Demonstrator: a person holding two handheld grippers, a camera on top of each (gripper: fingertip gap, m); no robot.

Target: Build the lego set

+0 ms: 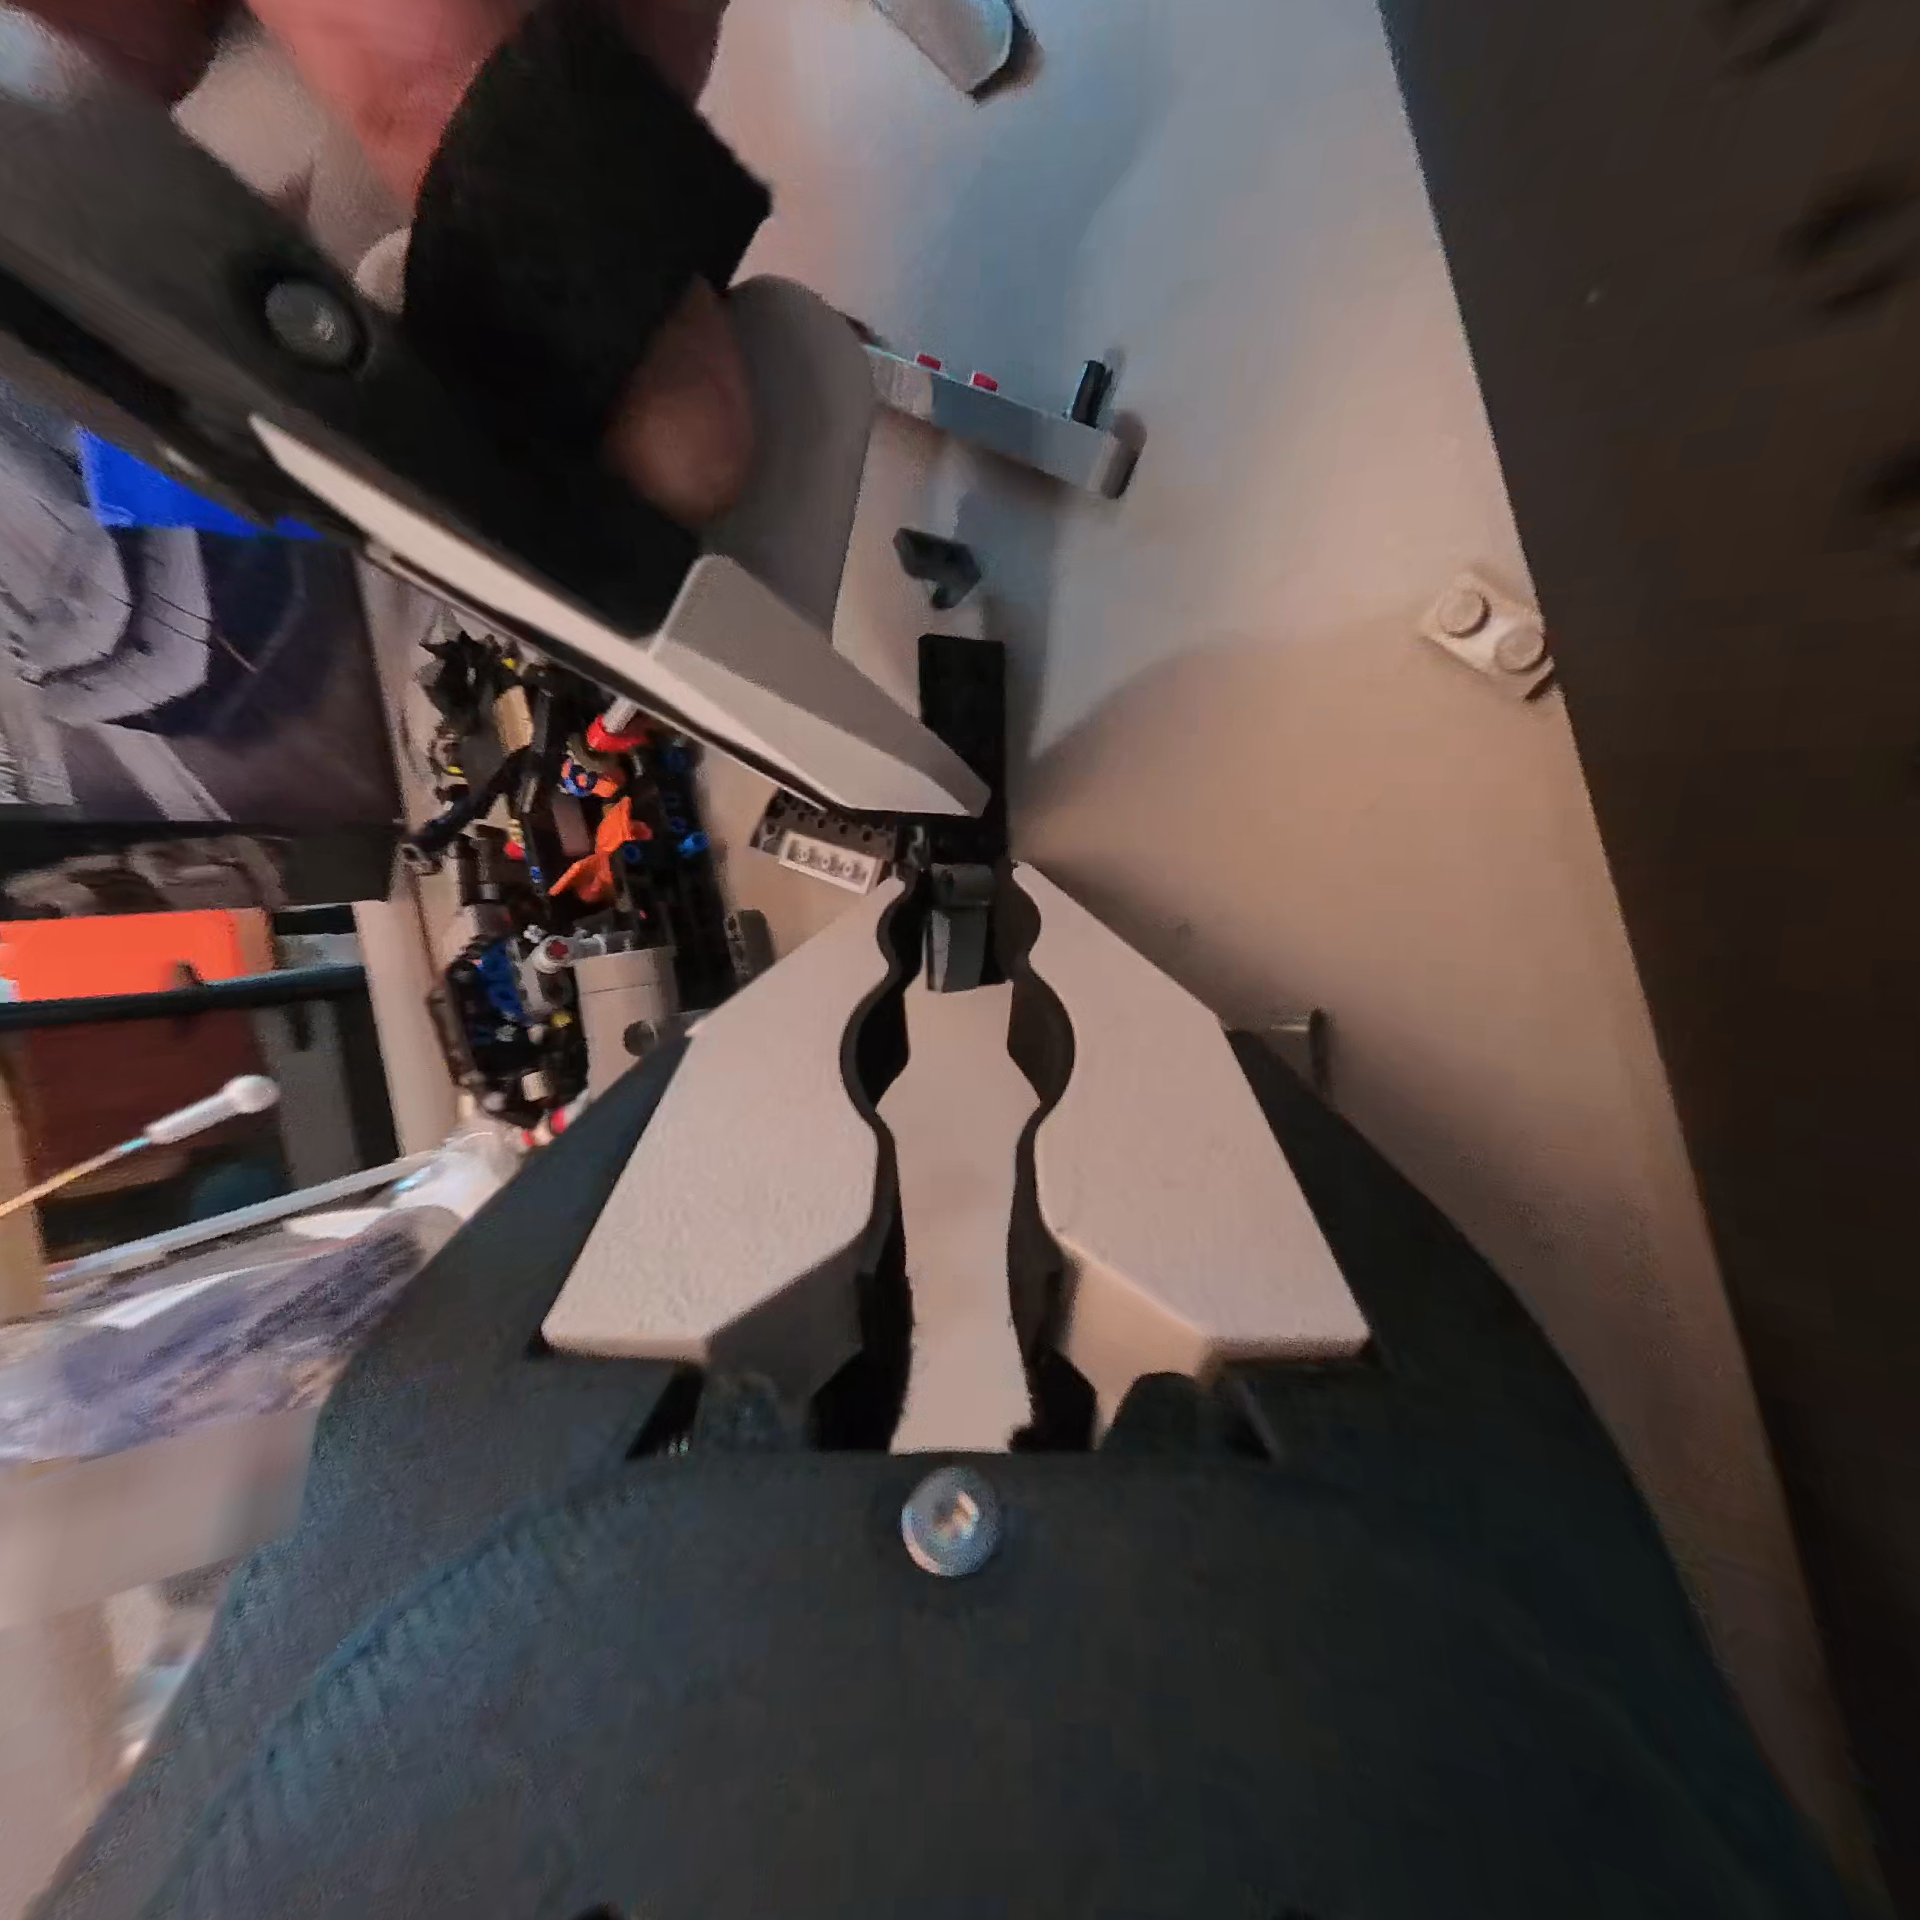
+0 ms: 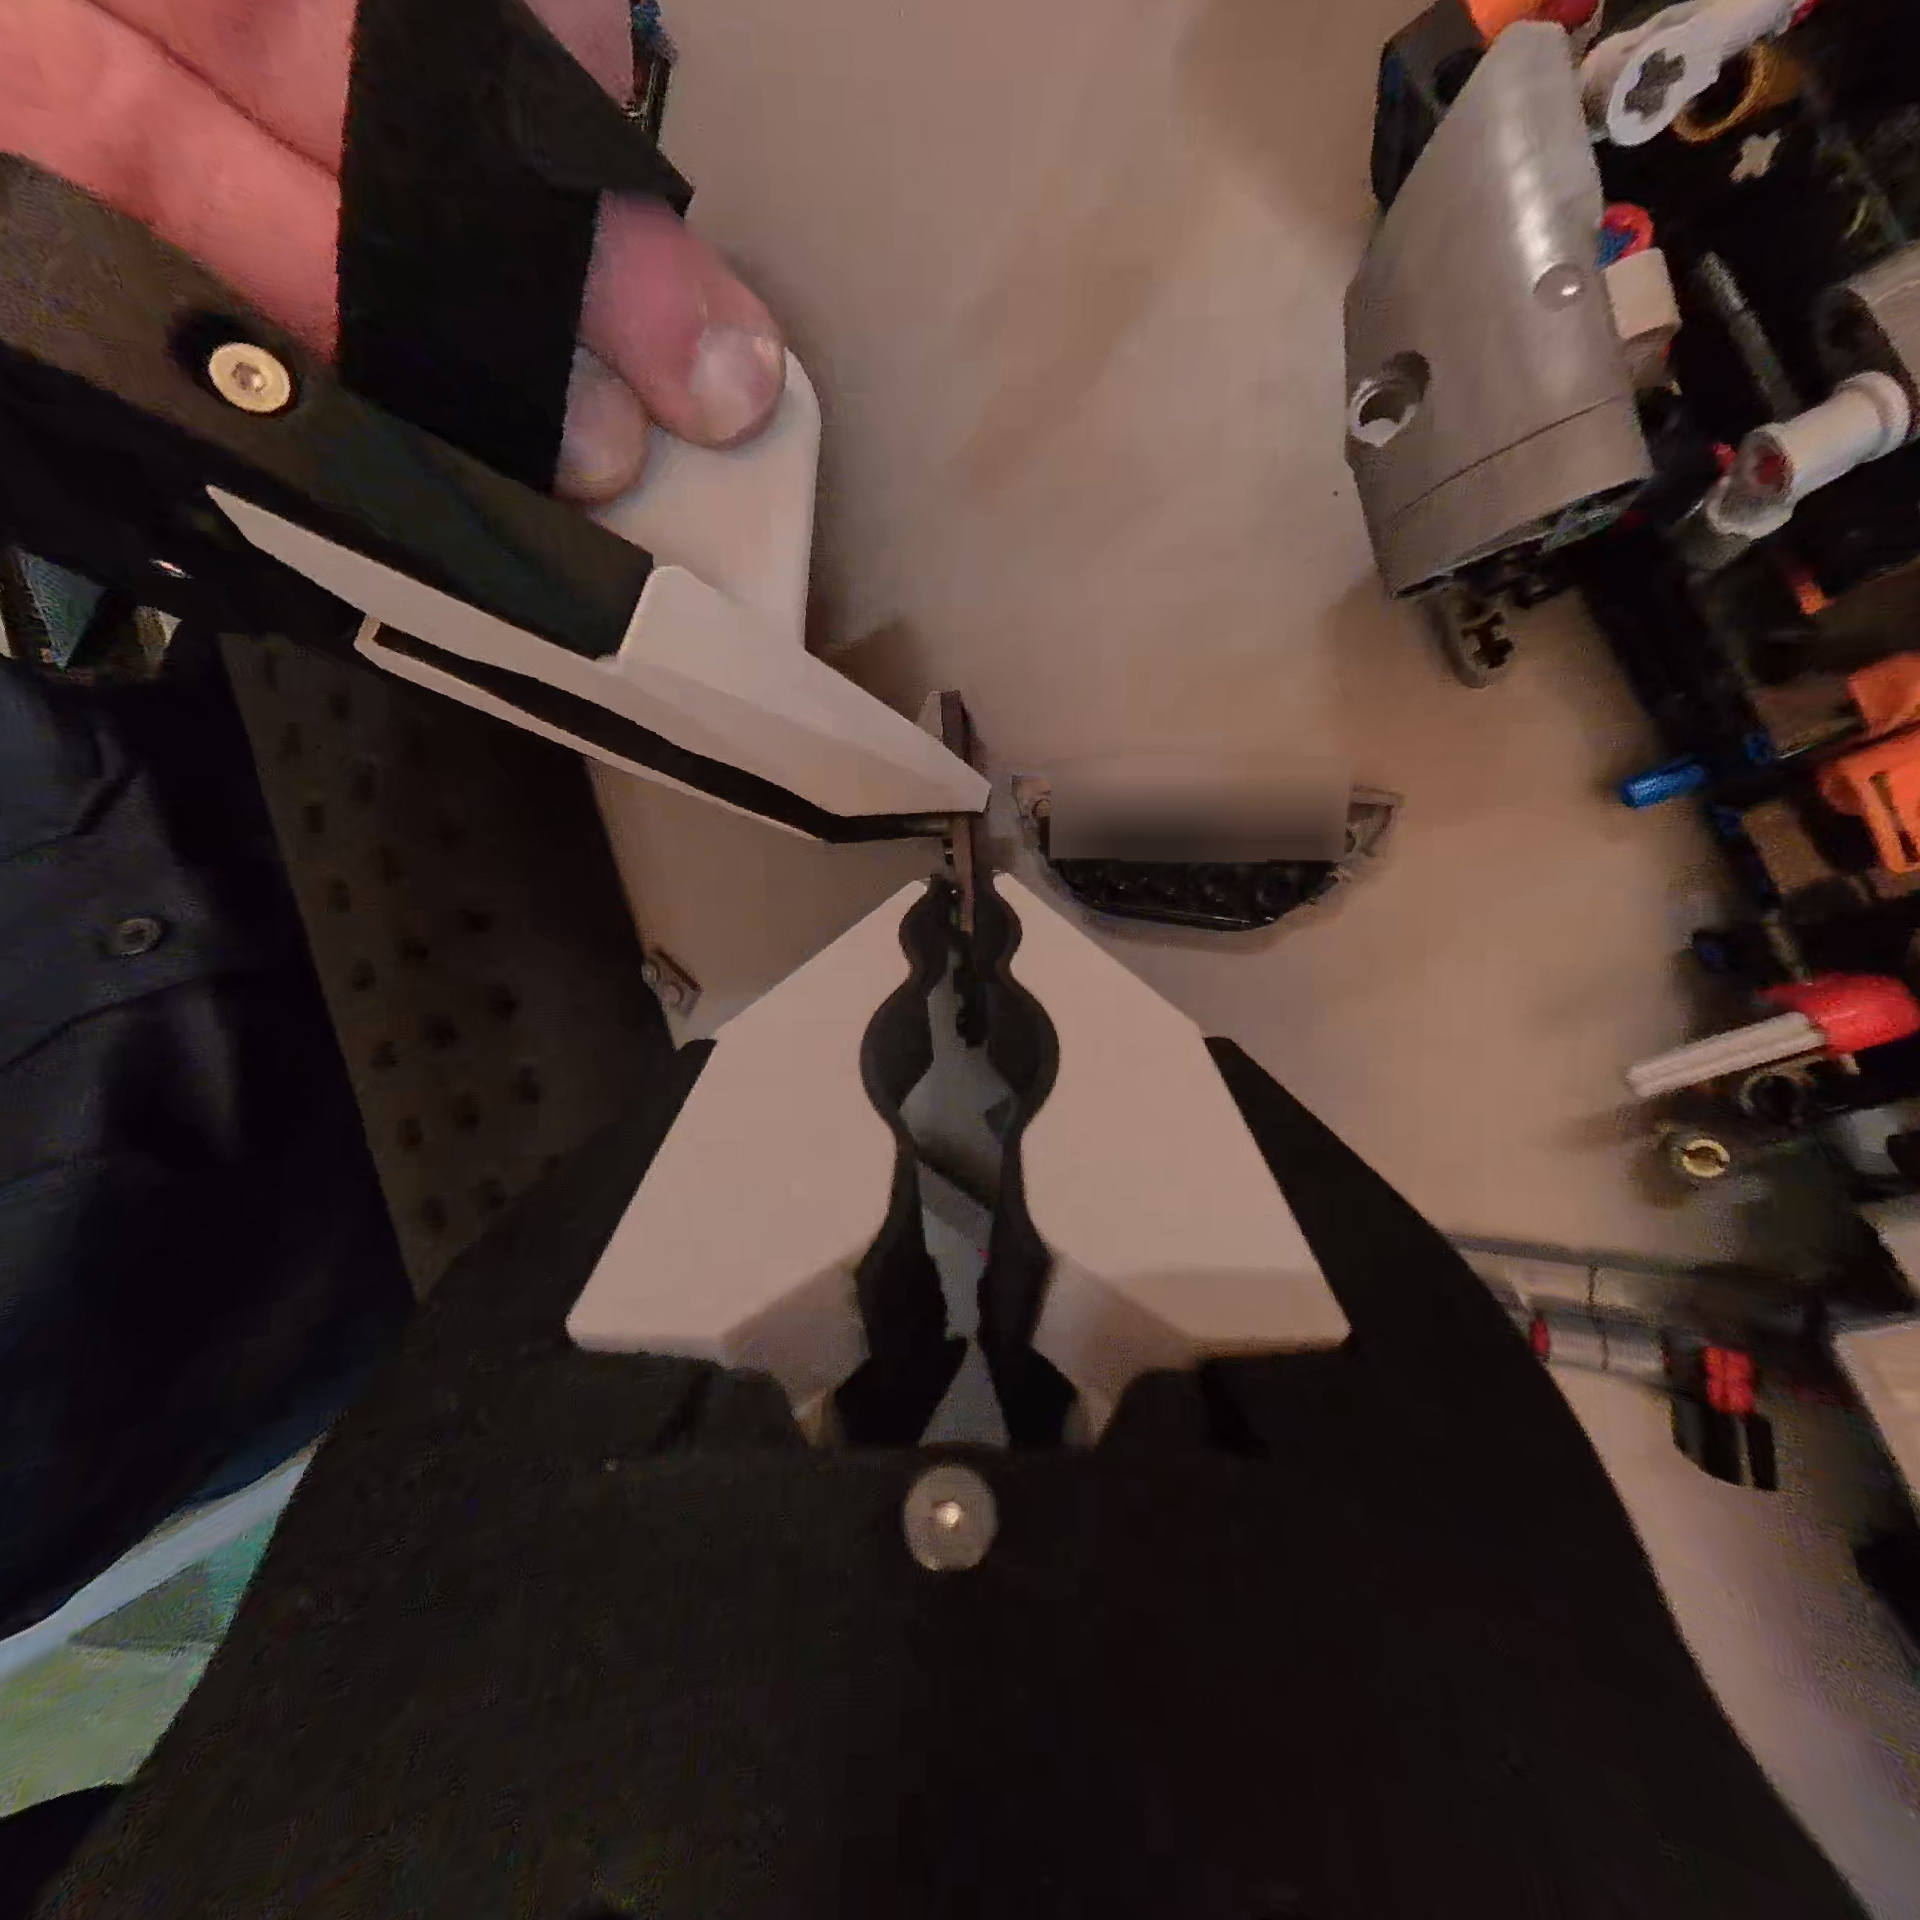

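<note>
Between the two sets of fingertips, mid-air over the pale table, sits the job in hand: left gripper has its jaws pressed on a small dark grey piece, and right gripper pinches a thin black piece edge-on, w/ each gripper's tips reaching in from upper left of the other's view. The 2 pieces meet or nearly meet at the tips; can't tell if they're seated yet. A long black plate stands just behind the grey piece in left view, prob. the same black piece, not sure. Progress, as a judgement: well along. The main model, black frame w/ orange, blue and red bits and a big grey curved panel, looks largely built, so this seems a small sub-assembly still to be joined, then fitted on. Loose parts left on the table, by count: 1 grey beam w/ red pins, 1 small black connector, 1 light grey two-stud plate, 1 dark curved piece just right of the tips, 1 red-tipped white axle by the model. Grippers: 2, hands: 2. More small bits at frame edges are too blurred to count.
</note>
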